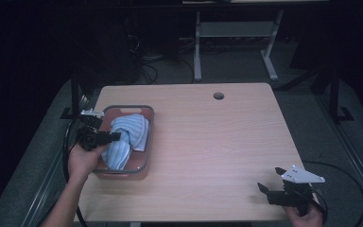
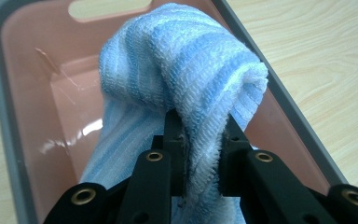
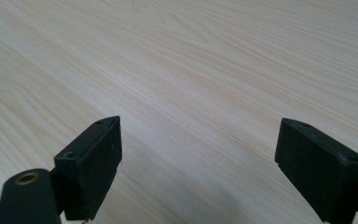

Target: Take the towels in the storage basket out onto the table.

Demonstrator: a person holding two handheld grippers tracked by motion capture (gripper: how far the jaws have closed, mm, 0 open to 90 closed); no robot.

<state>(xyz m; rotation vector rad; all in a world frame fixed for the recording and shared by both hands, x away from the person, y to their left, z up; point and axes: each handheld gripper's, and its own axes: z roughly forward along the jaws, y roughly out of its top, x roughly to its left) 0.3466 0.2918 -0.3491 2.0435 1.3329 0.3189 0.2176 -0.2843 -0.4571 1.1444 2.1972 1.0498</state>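
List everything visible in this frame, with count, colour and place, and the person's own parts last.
towel: one, blue and white striped, bunched in the basket, a fold pinched.
basket: one, pink with grey rim, table's left side.
table: one, light wood, round hole near far edge.
desk frame: one, white, on floor behind.
left hand-held gripper: black, shut on the towel.
right hand-held gripper: black, open over bare table, near right corner.
forearm: one, bottom left.
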